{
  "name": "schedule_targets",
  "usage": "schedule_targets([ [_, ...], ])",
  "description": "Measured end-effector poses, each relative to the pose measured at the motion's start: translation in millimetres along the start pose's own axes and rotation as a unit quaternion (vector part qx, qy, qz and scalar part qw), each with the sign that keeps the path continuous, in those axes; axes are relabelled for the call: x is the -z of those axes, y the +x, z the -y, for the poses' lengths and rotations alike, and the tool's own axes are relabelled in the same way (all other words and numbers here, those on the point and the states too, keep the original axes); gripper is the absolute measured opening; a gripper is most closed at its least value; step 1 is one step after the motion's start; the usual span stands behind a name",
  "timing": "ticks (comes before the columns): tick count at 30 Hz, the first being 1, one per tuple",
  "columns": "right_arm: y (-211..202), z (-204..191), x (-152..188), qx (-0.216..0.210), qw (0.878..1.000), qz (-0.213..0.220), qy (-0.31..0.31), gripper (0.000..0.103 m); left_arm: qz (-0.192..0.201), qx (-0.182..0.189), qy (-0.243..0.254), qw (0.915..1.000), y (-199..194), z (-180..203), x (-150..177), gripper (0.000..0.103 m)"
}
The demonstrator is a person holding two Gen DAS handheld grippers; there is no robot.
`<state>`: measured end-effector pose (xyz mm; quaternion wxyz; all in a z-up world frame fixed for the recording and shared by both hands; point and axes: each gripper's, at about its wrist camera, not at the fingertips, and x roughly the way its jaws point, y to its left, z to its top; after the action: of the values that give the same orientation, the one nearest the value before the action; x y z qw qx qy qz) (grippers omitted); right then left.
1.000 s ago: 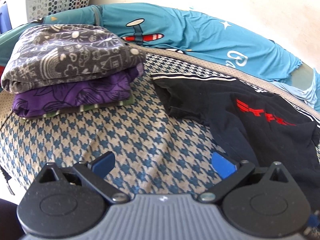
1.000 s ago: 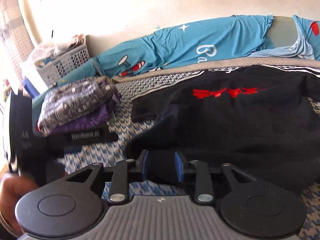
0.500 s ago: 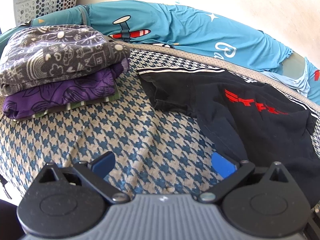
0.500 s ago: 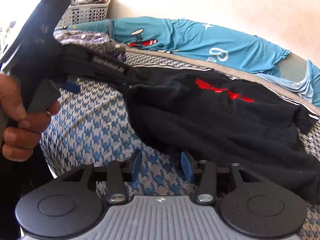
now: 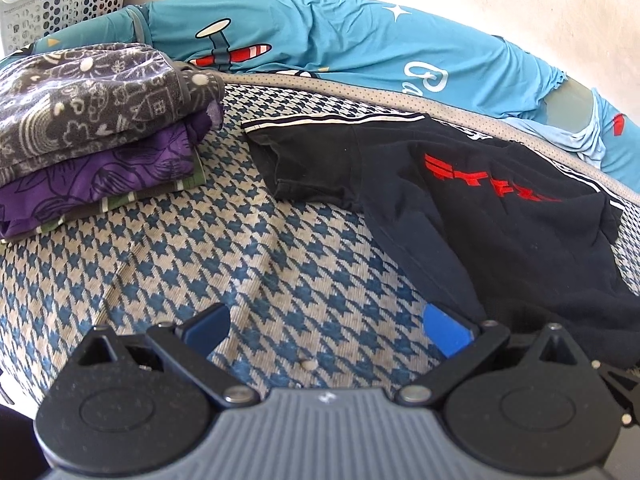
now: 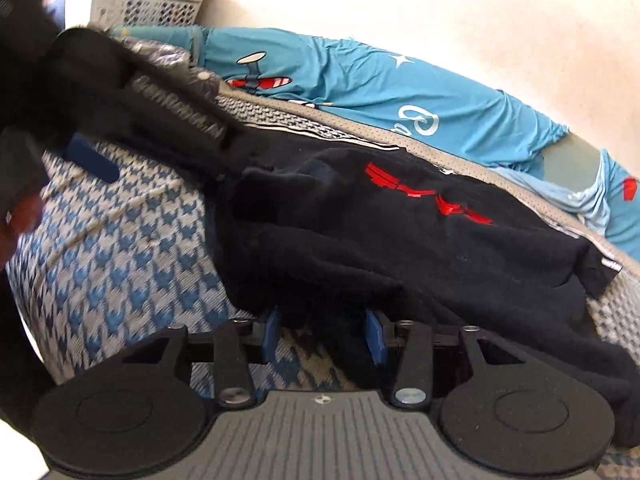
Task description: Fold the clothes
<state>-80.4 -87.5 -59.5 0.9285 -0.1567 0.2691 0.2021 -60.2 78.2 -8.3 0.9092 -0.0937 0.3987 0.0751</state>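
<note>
A black T-shirt (image 5: pixel 500 216) with a red chest print lies spread across the right half of a blue-and-cream houndstooth bed cover (image 5: pixel 248 264), one sleeve with white stripes reaching toward frame centre in the left wrist view. At the bottom of that view the left gripper (image 5: pixel 326 326) hovers over bare cover, its blue-padded jaws spread wide with nothing between them; the right-hand pad sits just beside the shirt's near edge.

In the right wrist view the right gripper (image 6: pixel 324 334) sits at bottom centre, its jaws having just been closing, with the shirt's near hem bunched between the blue pads (whether the pads actually press on the cloth cannot be told).

At upper left of the left wrist view stands a stack of folded clothes (image 5: pixel 96 128): a grey doodle-print piece on top, a purple one beneath, a green striped one at the bottom.

Behind the shirt, along the wall, lies a turquoise sheet (image 5: pixel 352 52) printed with an aeroplane and stars. A white laundry basket (image 5: pixel 56 4) fills the top left corner.

A person's hand (image 6: pixel 16 216), blurred, shows at the left edge of the right wrist view.
</note>
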Motion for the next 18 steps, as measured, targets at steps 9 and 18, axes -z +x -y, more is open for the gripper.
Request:
schedule_targets([
  [9, -29.0, 15.8, -13.8, -0.071, 0.996, -0.010, 0.046, 0.006, 0.017, -0.011, -0.024, 0.9995, -4.1, -10.1, -7.0, 0.103],
  [18, -69.7, 50.5, -17.8, -0.199, 0.963, 0.009, 0.182, 0.006, 0.031, -0.017, -0.051, 0.9980, -12.2, -25.1, -9.2, 0.103],
])
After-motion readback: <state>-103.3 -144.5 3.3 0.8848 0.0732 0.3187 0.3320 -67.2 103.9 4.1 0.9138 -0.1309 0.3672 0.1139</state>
